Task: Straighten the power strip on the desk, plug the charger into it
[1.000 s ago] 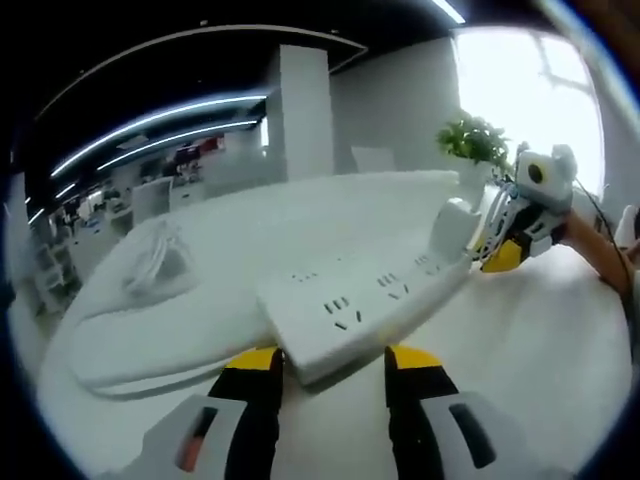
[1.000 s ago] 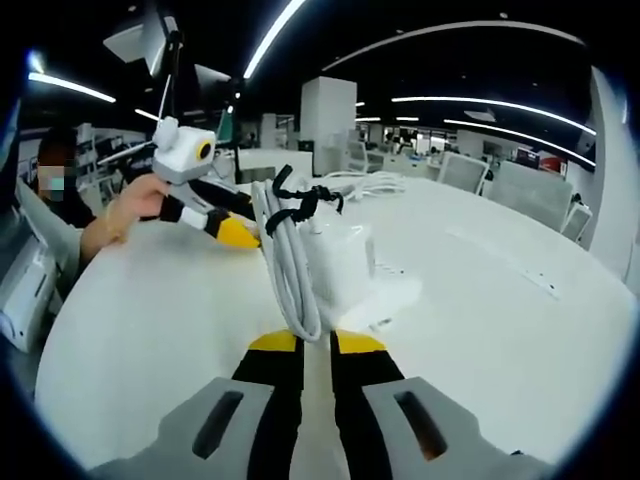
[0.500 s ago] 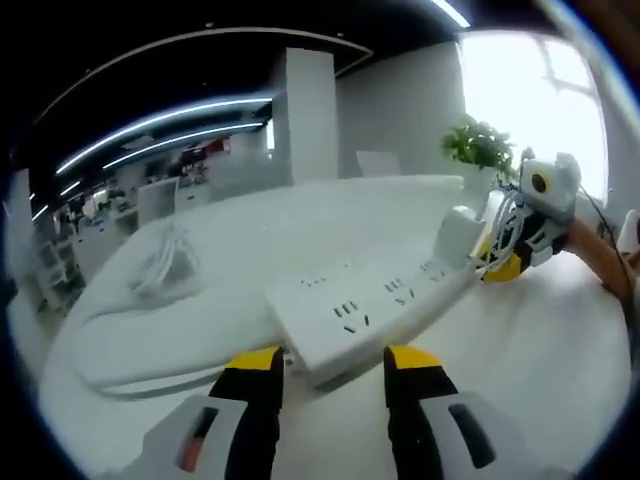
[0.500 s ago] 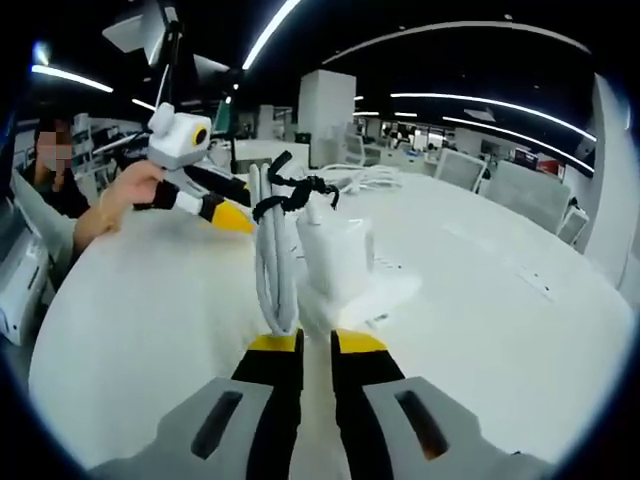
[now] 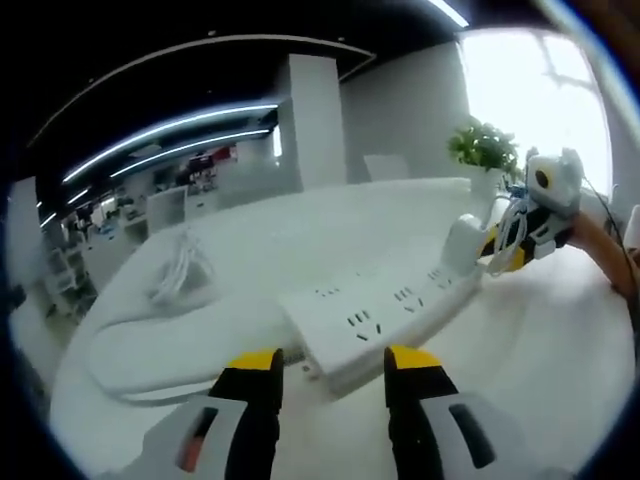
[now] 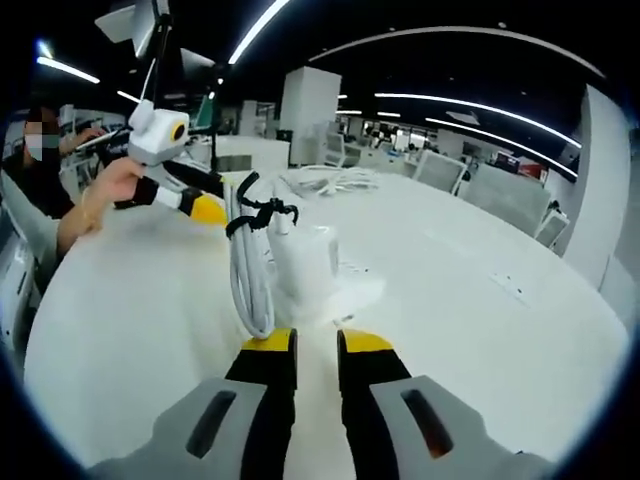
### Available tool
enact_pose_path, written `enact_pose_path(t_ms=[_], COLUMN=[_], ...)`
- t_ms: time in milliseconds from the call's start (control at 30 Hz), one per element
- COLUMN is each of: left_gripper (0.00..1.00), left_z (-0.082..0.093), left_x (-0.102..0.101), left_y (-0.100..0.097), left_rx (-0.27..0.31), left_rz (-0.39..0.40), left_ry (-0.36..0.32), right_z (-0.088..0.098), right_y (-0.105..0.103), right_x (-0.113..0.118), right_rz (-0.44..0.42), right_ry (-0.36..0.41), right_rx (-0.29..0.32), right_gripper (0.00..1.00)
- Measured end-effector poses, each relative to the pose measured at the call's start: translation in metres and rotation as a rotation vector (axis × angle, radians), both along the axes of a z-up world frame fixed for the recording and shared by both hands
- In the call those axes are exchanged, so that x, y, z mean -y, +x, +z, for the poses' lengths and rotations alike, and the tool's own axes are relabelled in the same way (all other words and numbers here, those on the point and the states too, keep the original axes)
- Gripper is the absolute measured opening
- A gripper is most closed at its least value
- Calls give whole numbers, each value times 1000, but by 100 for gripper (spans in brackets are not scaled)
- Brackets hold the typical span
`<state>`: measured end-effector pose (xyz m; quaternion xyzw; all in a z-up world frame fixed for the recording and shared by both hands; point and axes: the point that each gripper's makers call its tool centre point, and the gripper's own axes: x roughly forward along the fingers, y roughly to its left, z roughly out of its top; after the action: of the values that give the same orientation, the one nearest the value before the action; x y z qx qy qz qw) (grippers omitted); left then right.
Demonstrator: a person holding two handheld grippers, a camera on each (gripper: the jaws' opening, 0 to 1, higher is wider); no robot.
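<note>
Power strip (image 5: 385, 315) lies flat on white desk (image 5: 560, 350), near end right in front of left gripper (image 5: 330, 365), jaws apart, nothing between. Charger (image 6: 305, 262) sits upright on strip's far end, bundled cable (image 6: 247, 270) beside it. Right gripper (image 6: 313, 345) just behind charger, jaws slightly parted, can't tell if gripping.

Left gripper (image 5: 327, 362) is level, its jaws apart. Right gripper (image 6: 305, 342) has its jaws slightly apart. A hand (image 6: 112, 187) holds the left one.

White desk (image 5: 560, 340) carries power strip (image 5: 375, 318) and coiled cable (image 5: 178, 275).
</note>
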<state>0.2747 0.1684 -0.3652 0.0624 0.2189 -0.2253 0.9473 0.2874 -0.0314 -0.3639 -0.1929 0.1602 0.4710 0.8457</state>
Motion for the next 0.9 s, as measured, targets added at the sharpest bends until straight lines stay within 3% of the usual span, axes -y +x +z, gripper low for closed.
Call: enact_pose_path(t_ms=[533,733,900], left_gripper=[42,42,42], left_z=[7,6,5], left_x=[-5,-4,-7], left_y=[-2,-4,-3], left_rx=[13,10,1], left_rz=[14,14,23], left_ry=[2,-6,-2], right_z=[3,2,2], right_y=[8,13,19], right_x=[7,12,24], right_rz=[-69,-139,-202], right_ry=[-1,51,-4], right_rx=[-3,-54,-19], right_gripper=[15,15,15])
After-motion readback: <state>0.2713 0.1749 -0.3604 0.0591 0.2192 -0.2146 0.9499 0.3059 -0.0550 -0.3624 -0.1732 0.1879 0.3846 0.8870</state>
